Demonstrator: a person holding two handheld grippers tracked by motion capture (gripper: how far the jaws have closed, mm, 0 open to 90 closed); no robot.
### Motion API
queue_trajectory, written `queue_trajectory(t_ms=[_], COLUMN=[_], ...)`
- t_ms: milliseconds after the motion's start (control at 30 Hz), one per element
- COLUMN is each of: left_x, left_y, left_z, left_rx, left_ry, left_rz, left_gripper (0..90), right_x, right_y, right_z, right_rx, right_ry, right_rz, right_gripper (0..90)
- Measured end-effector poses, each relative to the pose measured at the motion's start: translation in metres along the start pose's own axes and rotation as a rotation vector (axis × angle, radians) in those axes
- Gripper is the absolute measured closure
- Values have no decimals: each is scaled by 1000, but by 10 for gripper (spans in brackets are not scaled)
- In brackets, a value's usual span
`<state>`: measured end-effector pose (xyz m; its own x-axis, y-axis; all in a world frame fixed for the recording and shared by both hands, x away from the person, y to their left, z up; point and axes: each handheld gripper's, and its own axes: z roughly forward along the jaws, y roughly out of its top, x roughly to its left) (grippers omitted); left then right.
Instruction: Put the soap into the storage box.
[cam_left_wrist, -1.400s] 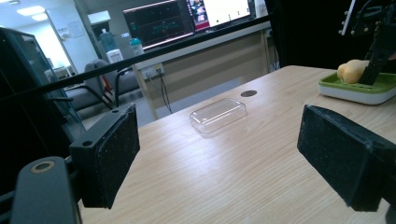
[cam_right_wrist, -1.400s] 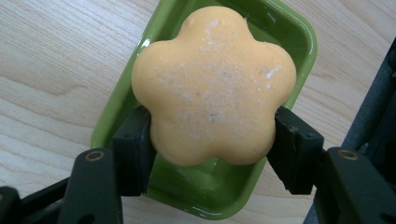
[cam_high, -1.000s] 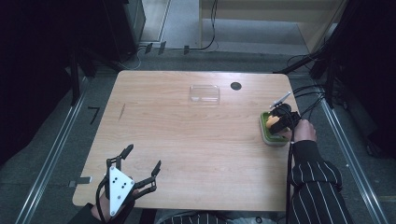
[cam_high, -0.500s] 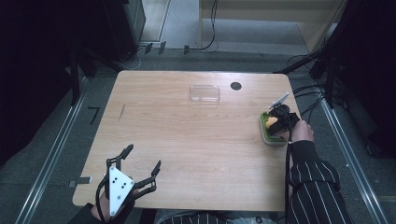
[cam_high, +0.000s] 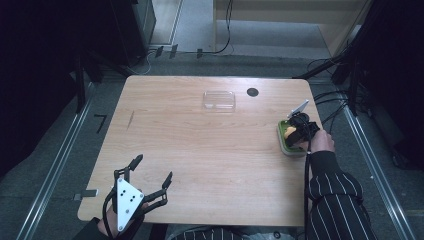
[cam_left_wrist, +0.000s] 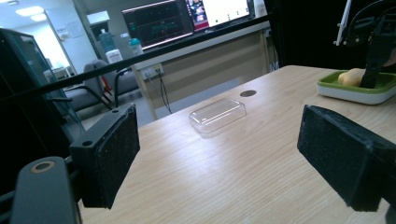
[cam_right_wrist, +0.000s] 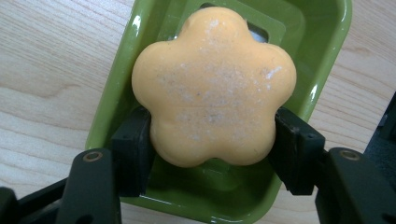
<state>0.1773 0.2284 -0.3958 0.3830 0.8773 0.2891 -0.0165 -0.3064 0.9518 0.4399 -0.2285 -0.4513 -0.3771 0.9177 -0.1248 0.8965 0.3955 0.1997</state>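
Orange flower-shaped soap (cam_right_wrist: 212, 84) in green dish (cam_right_wrist: 327, 60); black-and-white pinstriped sleeve (cam_high: 335, 195).

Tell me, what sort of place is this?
Probably a lab or office test room: a bare light wooden table ringed by black cables, glowing computer monitors and a grey office chair behind.

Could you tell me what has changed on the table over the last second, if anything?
Hardly anything: the right tongs sit in the green dish with their pads against the flower-shaped orange soap, easing open only a trace. The left tongs stay open near the table's front edge, and the clear lid has not moved.
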Motion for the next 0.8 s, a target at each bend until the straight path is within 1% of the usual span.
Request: queue_trajectory(t_ms=[33, 67, 133, 200, 333, 433, 500, 567, 633, 700, 733, 800], left_x=[0, 0, 0, 0, 0, 0, 0, 0, 0, 0, 0, 1], left_y=[0, 0, 0, 0, 0, 0, 0, 0, 0, 0, 0, 0], left_z=[0, 0, 0, 0, 0, -1, -1, 0, 0, 0, -1, -1], left_rx=[-1, -2, 0, 0, -4, -2, -2, -3, -3, -1, -3, -3], left_ry=[1, 2, 1, -2, 1, 0, 2, 0, -1, -1, 0, 2], left_rz=[-3, -4, -4, 1, -6, -1, -6, -5, -2, 0, -1, -8], left_gripper=[130, 130, 130, 130, 130, 130, 130, 130, 130, 130, 130, 130], right_x=[0, 0, 1, 1, 2, 3, 3, 4, 5, 6, 7, 8], right_y=[0, 0, 0, 0, 0, 0, 0, -1, -2, -4, -6, -8], right_z=[0, 0, 0, -1, -6, -11, -13, -16, -18, -22, -24, -27], right_rx=[1, 0, 9, 1, -14, -26, -29, -38, -30, -32, -33, -39], right_ry=[1, 5, -1, -2, -26, -24, -25, -19, -18, -8, 6, 19], right_rz=[0, -3, -10, -3, -5, -15, -14, -15, -17, -16, -19, -20], right_gripper=[370, 362, 356, 345, 331, 322, 310, 272, 242, 197, 176, 154])
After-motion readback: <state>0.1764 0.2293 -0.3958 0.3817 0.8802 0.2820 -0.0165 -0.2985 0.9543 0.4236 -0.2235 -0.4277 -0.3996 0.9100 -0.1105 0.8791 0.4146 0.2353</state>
